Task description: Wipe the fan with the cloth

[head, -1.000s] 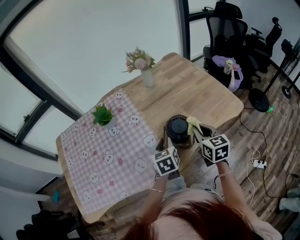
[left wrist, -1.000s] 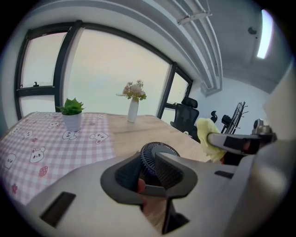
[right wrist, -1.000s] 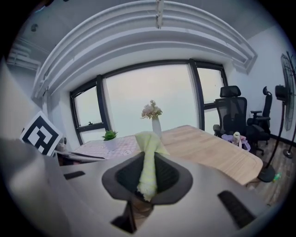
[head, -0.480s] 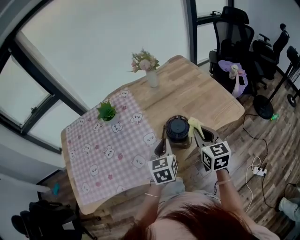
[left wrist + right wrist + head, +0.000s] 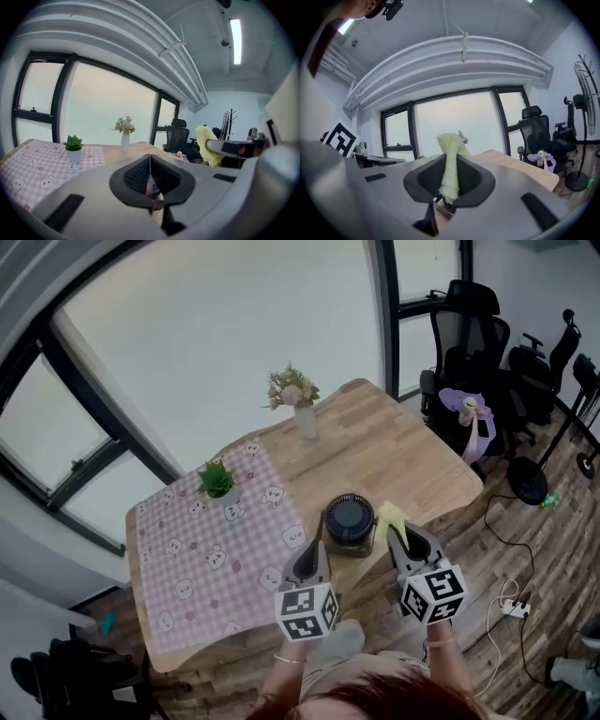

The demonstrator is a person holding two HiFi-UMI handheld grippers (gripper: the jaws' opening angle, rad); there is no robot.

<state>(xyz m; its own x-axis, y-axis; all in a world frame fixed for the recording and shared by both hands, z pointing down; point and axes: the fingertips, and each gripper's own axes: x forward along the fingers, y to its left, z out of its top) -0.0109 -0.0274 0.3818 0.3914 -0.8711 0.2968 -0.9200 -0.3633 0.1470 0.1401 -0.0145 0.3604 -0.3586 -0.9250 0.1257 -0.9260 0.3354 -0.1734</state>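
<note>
Pinching cloth, right tool, person cut off

Head camera looks steeply down on the table from above its near edge; cameras riding the left gripper and right gripper face level across that shared tabletop.

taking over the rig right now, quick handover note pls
Left gripper: just closed, now shut, nothing between the jaws.
Right gripper: shut on the cloth.
Fan: on the table, between the two grippers in the head view.
Done: cloth is gripped.
Left: bring the cloth onto the fan and wipe. I can't tell whether any wiping has happened yet.
</note>
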